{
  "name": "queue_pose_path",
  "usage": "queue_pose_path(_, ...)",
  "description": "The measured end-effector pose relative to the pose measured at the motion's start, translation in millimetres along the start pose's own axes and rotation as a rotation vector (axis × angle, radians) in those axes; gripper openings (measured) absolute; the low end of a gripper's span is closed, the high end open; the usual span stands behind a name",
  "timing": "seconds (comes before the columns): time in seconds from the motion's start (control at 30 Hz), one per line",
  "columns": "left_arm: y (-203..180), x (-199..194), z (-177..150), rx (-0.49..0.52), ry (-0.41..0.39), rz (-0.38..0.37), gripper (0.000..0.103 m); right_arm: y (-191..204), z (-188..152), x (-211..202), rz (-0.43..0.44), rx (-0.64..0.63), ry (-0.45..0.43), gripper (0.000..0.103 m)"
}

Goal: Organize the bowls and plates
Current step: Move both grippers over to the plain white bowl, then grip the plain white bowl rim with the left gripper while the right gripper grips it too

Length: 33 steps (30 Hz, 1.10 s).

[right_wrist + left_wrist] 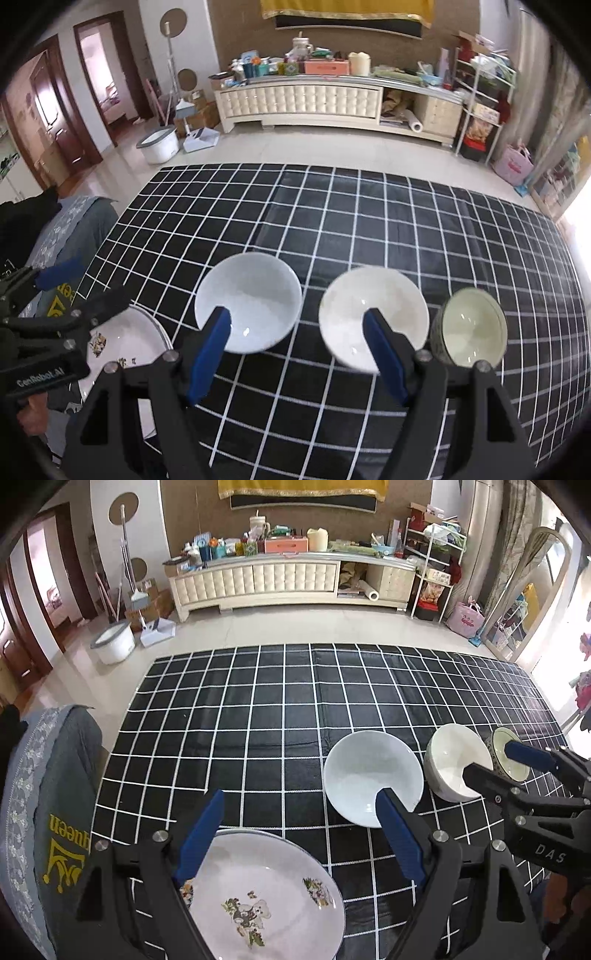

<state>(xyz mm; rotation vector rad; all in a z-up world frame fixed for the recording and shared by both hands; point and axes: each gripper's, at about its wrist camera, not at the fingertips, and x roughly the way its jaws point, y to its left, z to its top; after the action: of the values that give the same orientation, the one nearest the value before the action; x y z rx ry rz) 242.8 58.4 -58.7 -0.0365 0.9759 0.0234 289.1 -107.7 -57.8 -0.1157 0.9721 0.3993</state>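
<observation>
Four dishes stand in a row near the front of the black checked tablecloth point(258, 720). From left to right they are a flat plate with cartoon prints point(266, 897), a white bowl point(369, 771), a cream bowl point(450, 757) and a small patterned bowl point(511, 771). My left gripper point(301, 794) hangs open above the plate's far rim and the white bowl's near edge, holding nothing. My right gripper point(295, 314) is open and empty over the gap between the white bowl point(251, 295) and the cream bowl point(369, 302). The small bowl point(472, 328) sits just right of it, the plate point(125, 339) to the left.
A chair with a grey cover point(55, 812) stands at the table's left edge. The cloth's far half point(369, 221) holds no dishes. Beyond the table are a tiled floor, a white tub point(112, 642) and a long low cabinet point(288, 579).
</observation>
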Motion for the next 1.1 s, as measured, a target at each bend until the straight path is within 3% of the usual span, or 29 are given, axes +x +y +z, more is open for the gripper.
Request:
queue_pose_path(0.2, 2.1, 29.4, 12.8, -0.014, 0.079, -0.042, 0.082, -2.4, 19.8, 32.7, 0.062, -0.055, 0.079, 0.078)
queue_pose_path(0.33, 2.1, 49.4, 18.1, -0.028, 0.107, -0.041, 0.082, -4.6, 26.8, 54.5, 0.048, -0.09, 0.118, 0.077)
queue_pose_path(0.57, -0.1, 86.7, 22.7, -0.041, 0.174, -0.034, 0.081, -3.4, 32.2, 93.4, 0.077, -0.127, 0.215, 0.059)
queue_pose_path(0.83, -5.4, 112.6, 13.7, -0.046, 0.243, -0.077, 0.04, 0.6, 23.4, 115.8, 0.076, -0.14, 0.263, 0.036)
queue_pose_path(0.9, -7.0, 119.1, 10.8, -0.046, 0.263, -0.096, 0.023, 2.2, 21.4, 120.0, 0.046, -0.151, 0.279, 0.033)
queue_pose_path(1.0, -4.7, 125.0, 5.6, -0.094, 0.295, -0.156, 0.01, 4.0, 16.7, 122.2, 0.021, -0.154, 0.279, 0.022)
queue_pose_path(1.1, -8.3, 124.0, 2.3, -0.087, 0.292, -0.159, 0.007, 0.9, 14.6, 121.8, 0.001, -0.137, 0.265, 0.012)
